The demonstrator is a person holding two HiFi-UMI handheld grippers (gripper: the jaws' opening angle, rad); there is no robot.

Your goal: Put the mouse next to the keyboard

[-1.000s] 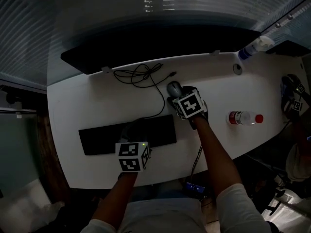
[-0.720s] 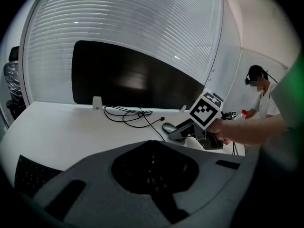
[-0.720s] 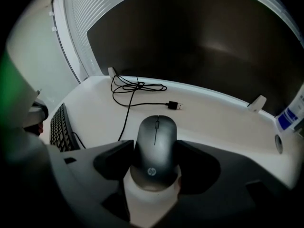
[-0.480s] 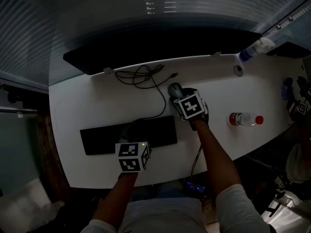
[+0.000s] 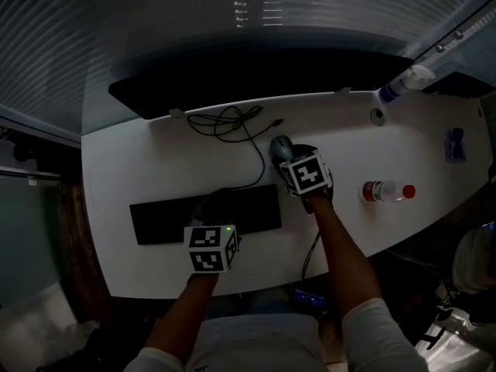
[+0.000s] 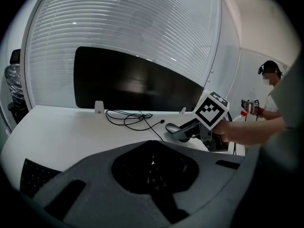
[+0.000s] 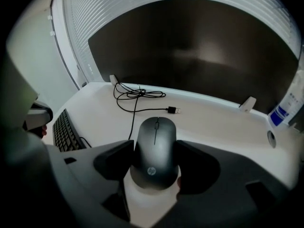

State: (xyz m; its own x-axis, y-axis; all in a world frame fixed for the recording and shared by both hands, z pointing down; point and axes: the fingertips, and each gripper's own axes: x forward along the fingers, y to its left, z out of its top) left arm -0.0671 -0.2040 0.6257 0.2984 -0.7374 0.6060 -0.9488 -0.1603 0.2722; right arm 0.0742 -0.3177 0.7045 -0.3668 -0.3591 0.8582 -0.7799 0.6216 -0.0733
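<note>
The white desk (image 5: 155,169) carries a black keyboard (image 5: 205,211) lying crosswise near the person's edge. The left gripper (image 6: 152,163) hangs over the keyboard's right half with its jaws together and nothing between them, so it has no part in the move. The right gripper (image 5: 288,157) is the one at work. In its own view the jaws press on both flanks of the mouse (image 7: 155,146), the tail end lying deepest between them. The mouse's long axis runs straight along the gripper, nose pointing away from the person. Whether it rests on the desk or is just lifted cannot be told.

The mouse lies beyond the keyboard's right end and a little to its right, near but not level with it. Judging by that, the move should draw it back toward the person until it sits just beside that end, clear of the cable (image 5: 232,122).
</note>
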